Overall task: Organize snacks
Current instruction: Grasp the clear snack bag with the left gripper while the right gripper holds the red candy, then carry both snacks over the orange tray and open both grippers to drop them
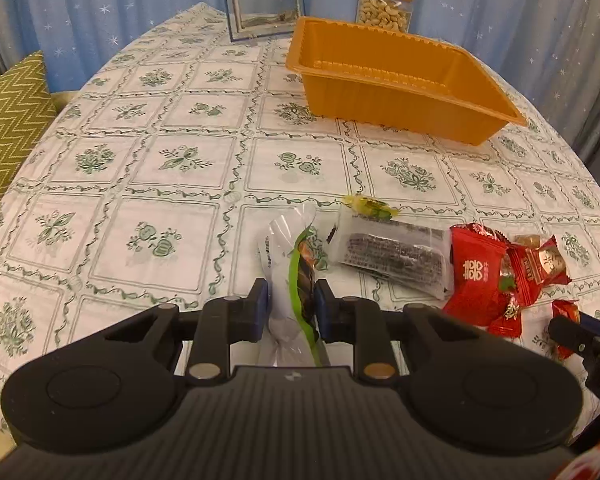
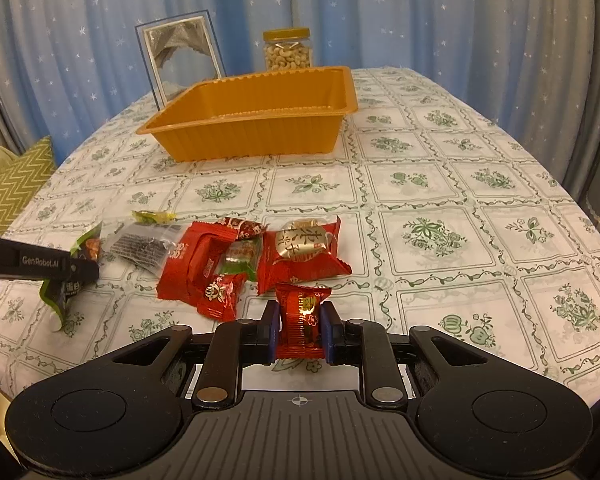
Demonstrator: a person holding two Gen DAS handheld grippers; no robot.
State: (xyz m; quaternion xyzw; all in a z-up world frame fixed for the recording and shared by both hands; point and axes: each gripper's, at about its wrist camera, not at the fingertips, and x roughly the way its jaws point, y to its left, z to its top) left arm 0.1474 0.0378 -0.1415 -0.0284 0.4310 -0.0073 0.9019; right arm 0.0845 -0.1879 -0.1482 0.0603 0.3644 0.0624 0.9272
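1. Snacks lie in a loose cluster on the near part of the surface [image 2: 440, 184], which is covered by a cloth printed with green flowers.
2. The left tool [image 1: 291, 304] is clenched on a white and green packet [image 1: 290, 264], its blue pads pressing both sides.
3. The right tool [image 2: 300, 324] is clenched on a small red wrapper [image 2: 302, 320], held upright between its pads.
4. Beside the left tool's packet lies a clear packet with dark contents [image 1: 396, 258], and a small yellow-green sweet [image 1: 370, 205] sits just behind it.
5. Several red packets [image 2: 220, 264] overlap in a heap between the 2 tools, 1 showing a gold round label [image 2: 300, 242].
6. The orange tray [image 2: 260, 136] stands farther back on the surface, well apart from the cluster, with nothing visible inside.
7. Behind the tray stand a jar of cashews [image 2: 287, 50] and a framed picture [image 2: 180, 54], in front of a blue starred curtain [image 2: 420, 12].
8. A green zigzag cushion [image 1: 8, 120] sits off the left edge.
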